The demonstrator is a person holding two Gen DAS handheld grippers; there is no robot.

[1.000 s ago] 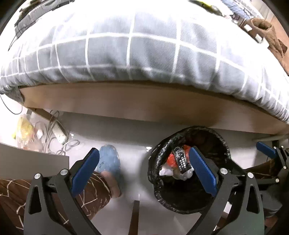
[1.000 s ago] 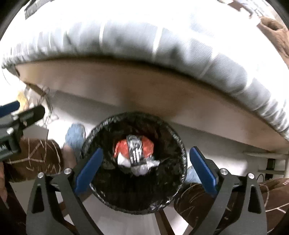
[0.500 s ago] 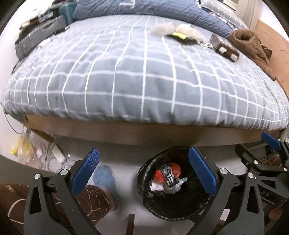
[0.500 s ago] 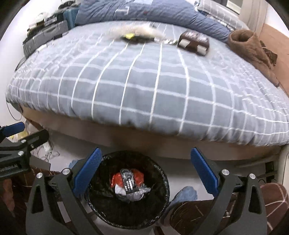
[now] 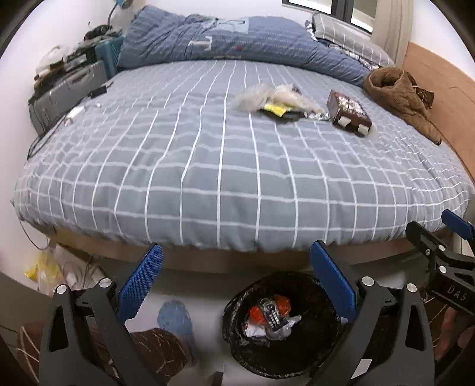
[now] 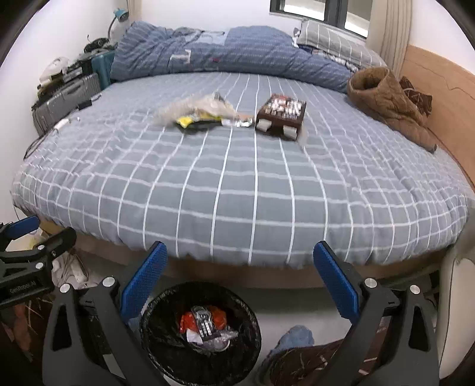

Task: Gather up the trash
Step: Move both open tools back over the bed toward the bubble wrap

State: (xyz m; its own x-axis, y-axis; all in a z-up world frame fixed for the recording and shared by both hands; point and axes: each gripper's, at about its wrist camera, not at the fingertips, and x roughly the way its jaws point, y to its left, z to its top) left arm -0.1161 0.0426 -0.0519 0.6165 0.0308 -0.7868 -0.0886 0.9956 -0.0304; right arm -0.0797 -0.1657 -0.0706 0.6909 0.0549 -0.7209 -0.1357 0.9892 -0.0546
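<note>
1. Both views have tilted up since a second ago: the whole bed (image 5: 237,154) now shows, where only its edge and the bin showed before.
2. The left gripper (image 5: 234,285) gapes wide and empty; so does the right gripper (image 6: 237,282).
3. The black-lined bin (image 6: 166,347) sits at six o'clock on the floor, with wrappers (image 6: 204,323) inside.
4. Remaining trash lies at twelve o'clock on the bed: a clear plastic bag (image 6: 193,108) just beside a brown box (image 6: 282,114).

Bright, even daylight from window (image 5: 323,6); heavy fisheye bowing, black corner vignette; slight motion blur on bed (image 6: 237,184).
</note>
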